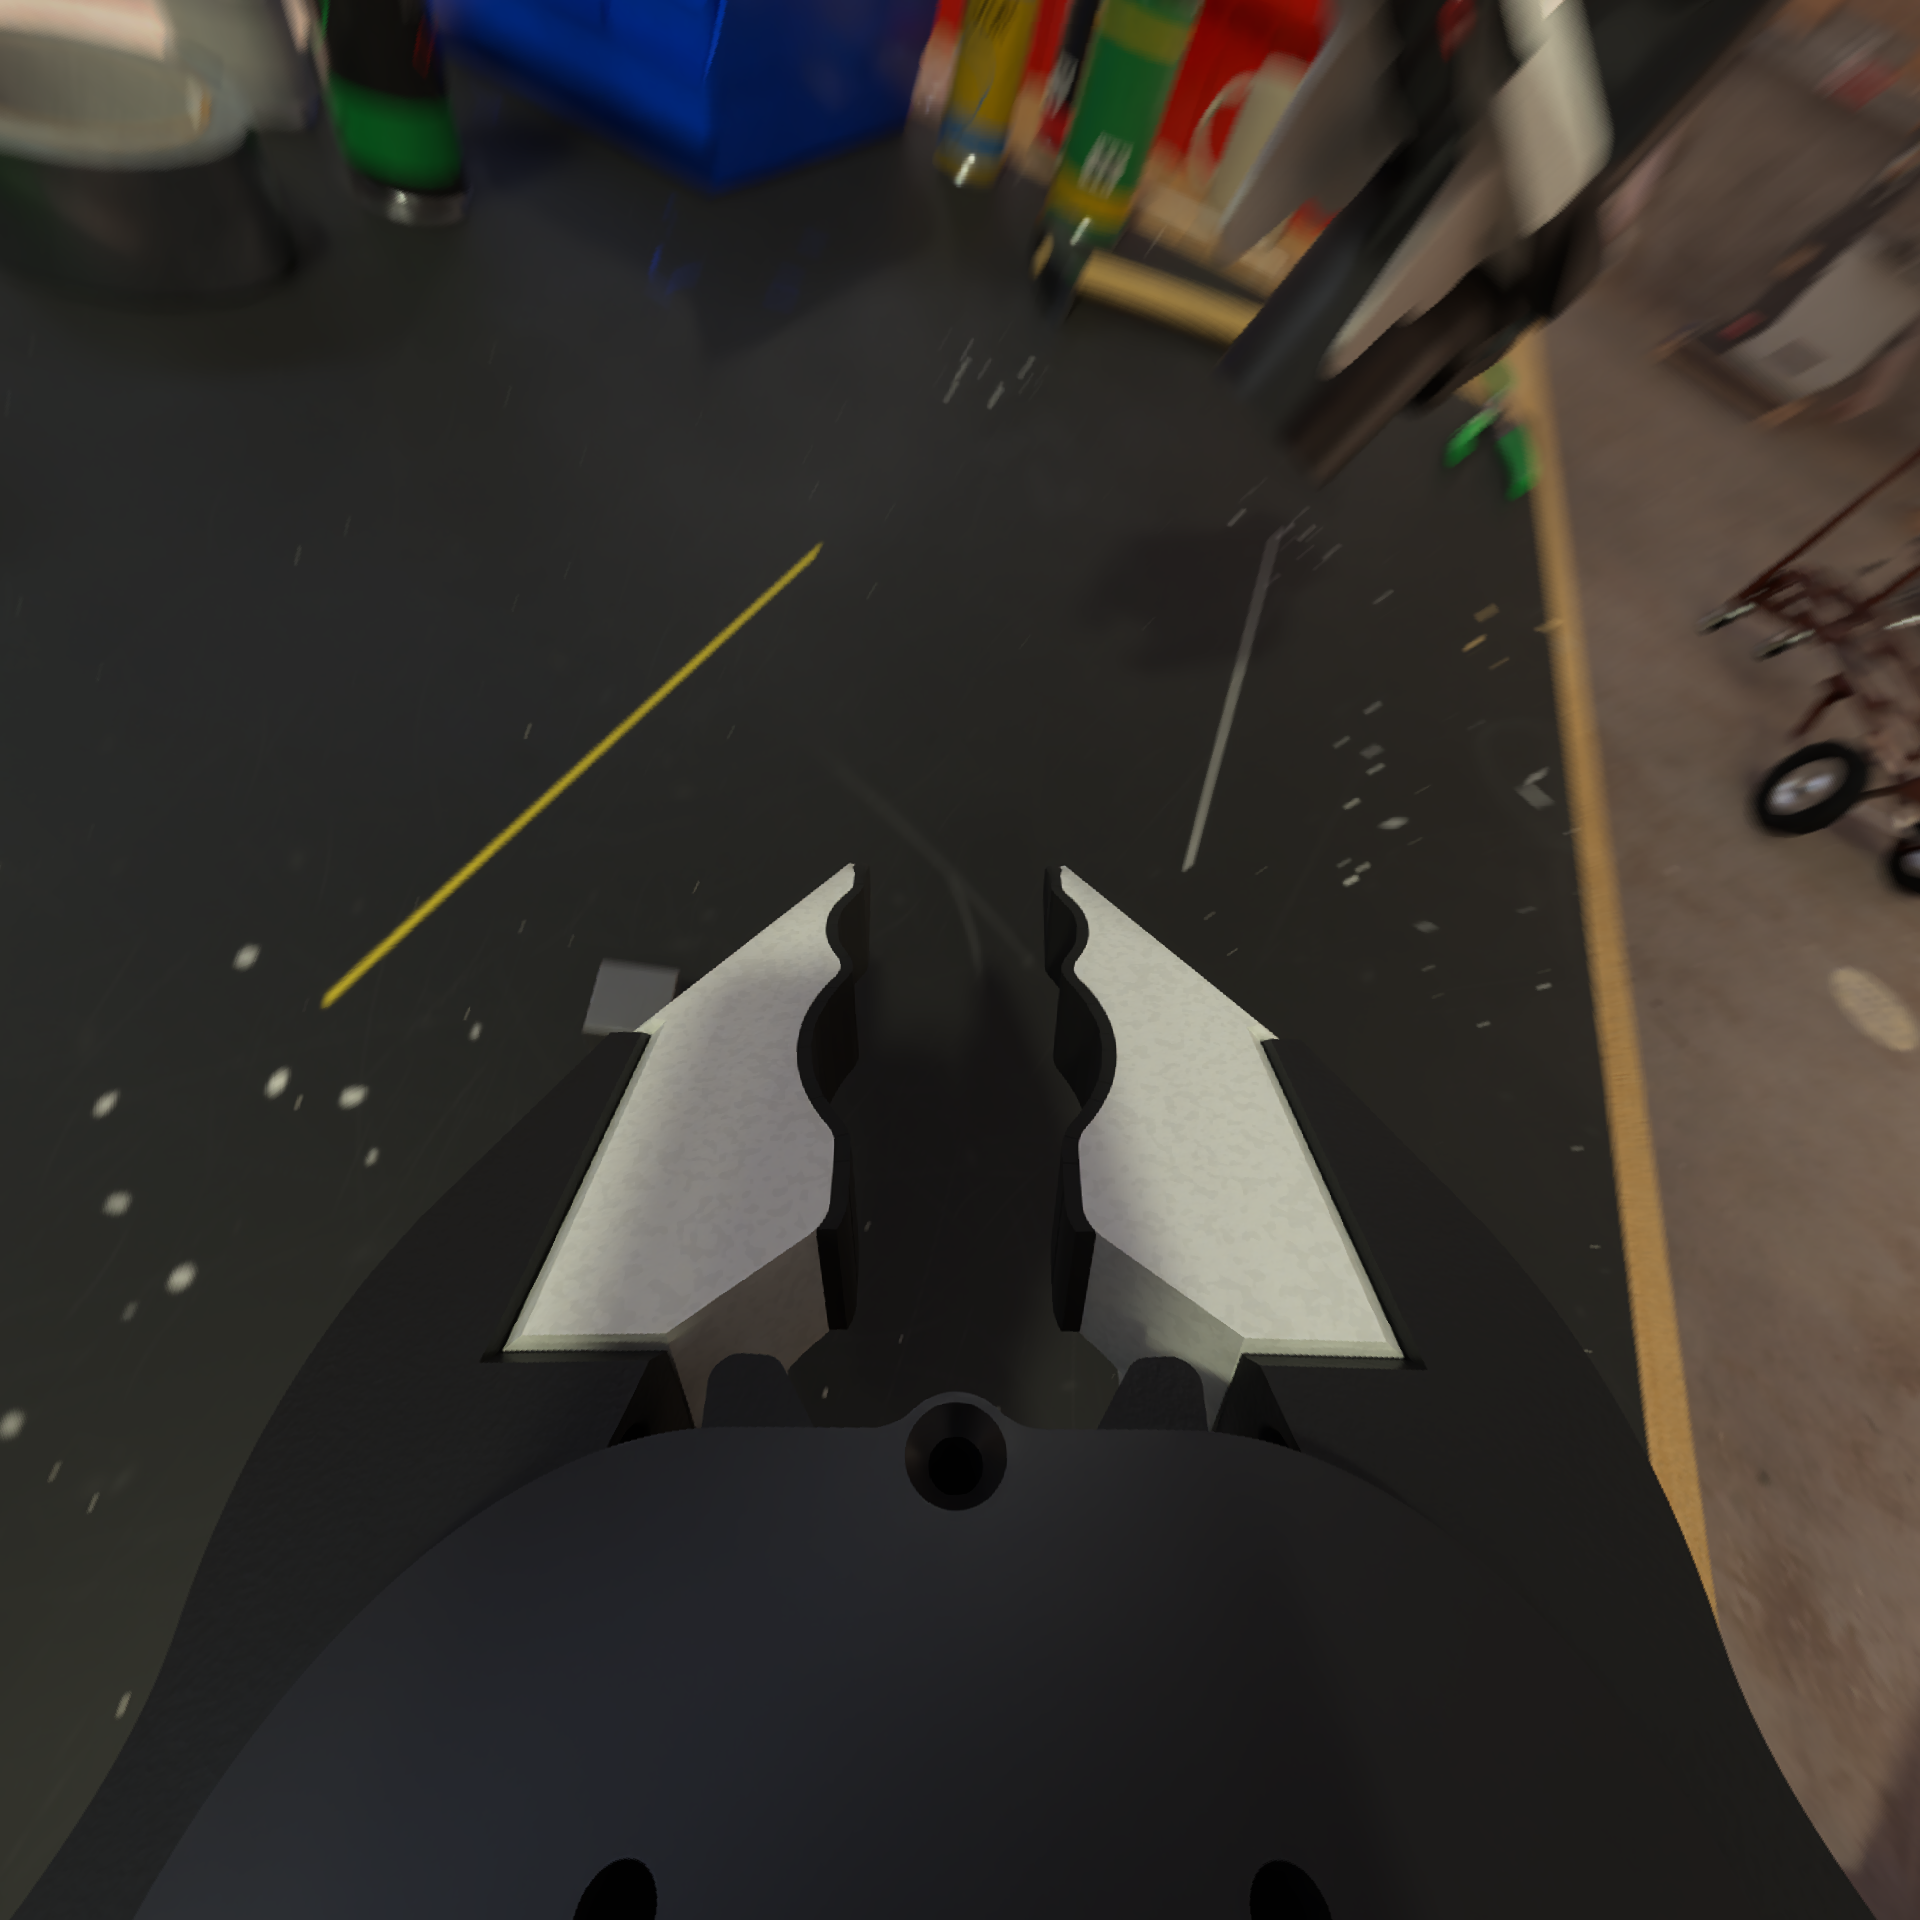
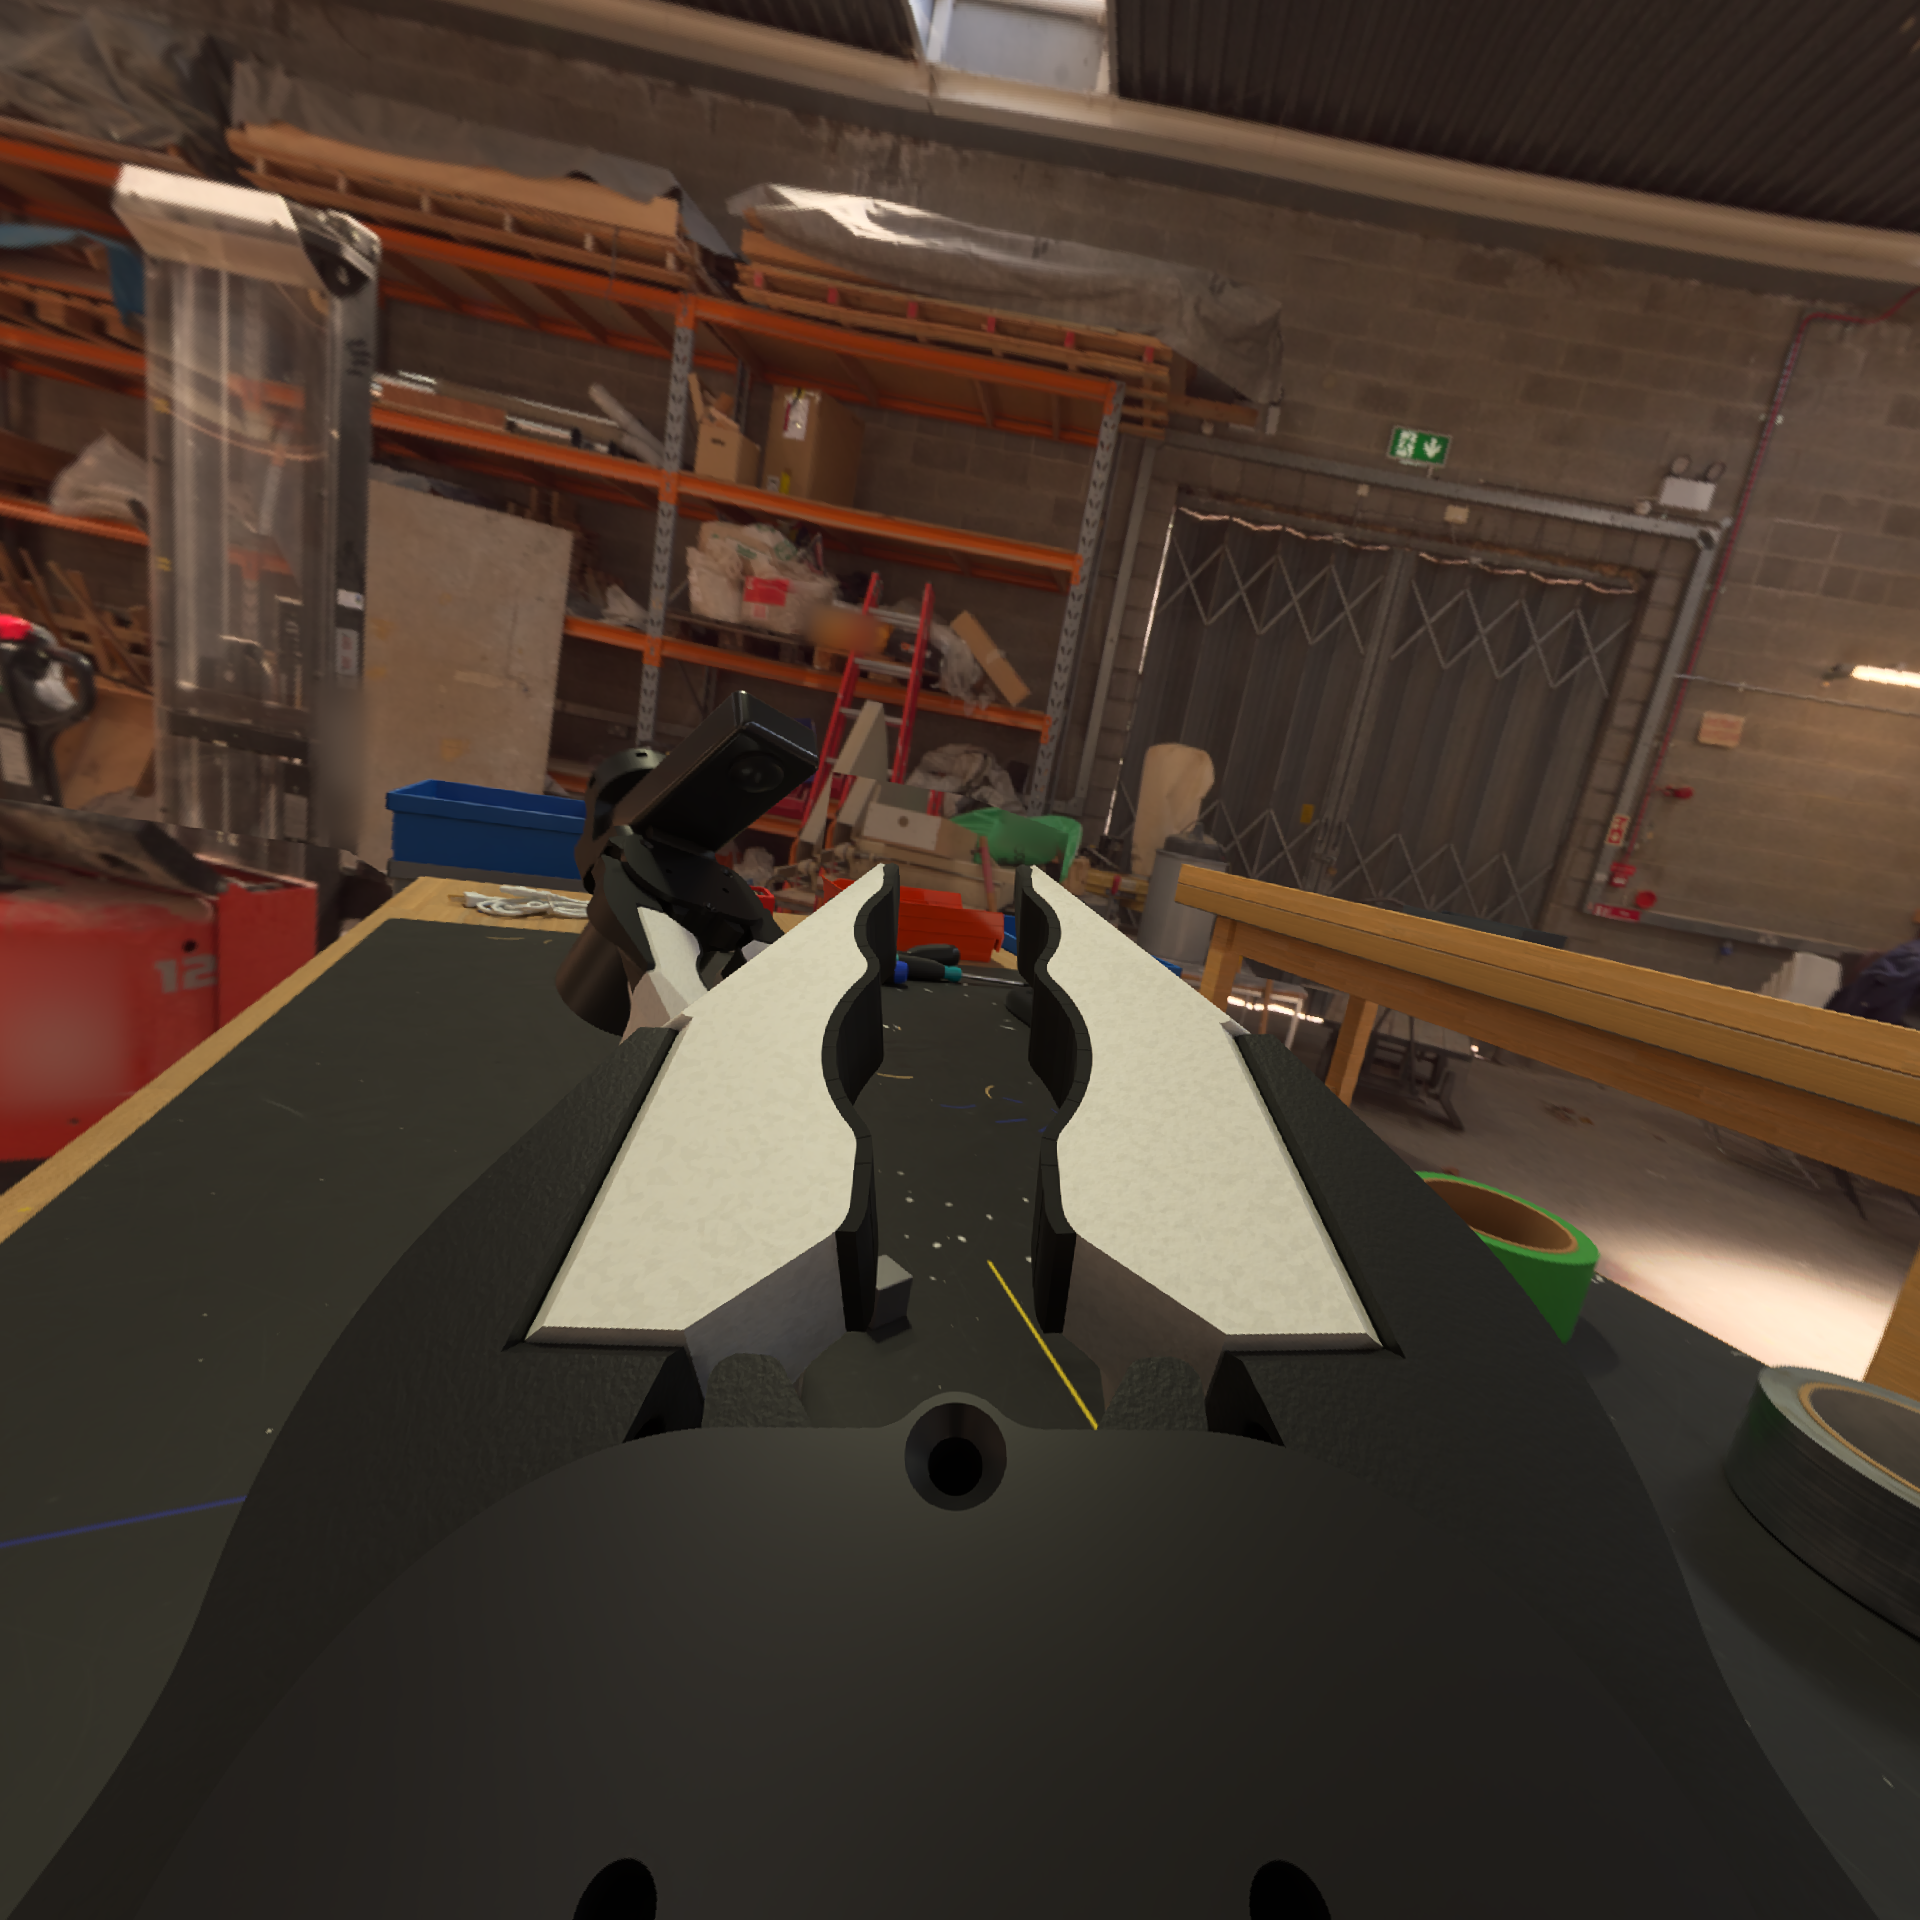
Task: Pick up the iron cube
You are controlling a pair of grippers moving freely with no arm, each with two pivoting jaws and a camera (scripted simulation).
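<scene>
Left wrist view: my left gripper [image 1: 956, 883] hangs over the dark tabletop [image 1: 436, 644], looking down, jaws spread with a clear gap and nothing between them. Iron cube [image 1: 629, 995] is a small grey block on the table, just outside my left finger [image 1: 717, 1132], partly hidden behind that finger's edge. Can't tell if it touches the finger. A thin yellow stick [image 1: 577, 774] lies diagonally on the table, ahead and left of the cube, apart from it. A thin grey rod [image 1: 1231, 707] lies to the right of my fingertips. White flecks are scattered over the surface. Far edge is blurred: blue bin [image 1: 707, 83], a green-and-black can [image 1: 400, 114], colourful boxes [image 1: 1164, 104]. My other gripper shows as a blurred dark shape top right [image 1: 1455, 208].

Right wrist view: my right gripper [image 2: 956, 883] is low and nearly level with the table [image 2: 187, 1195], also parted with an empty gap. Through the gap, near the finger bases, I see the cube [image 2: 891, 1294] close to the left pad, and the yellow stick [image 2: 1039, 1340] to its right. Left gripper [image 2: 675, 914] sits ahead and left, tilted down at the table. A green tape roll [image 2: 1527, 1247] and a dark tape roll [image 2: 1829, 1475] sit on the right side of the table. Warehouse shelving [image 2: 727, 499] fills the background.
</scene>
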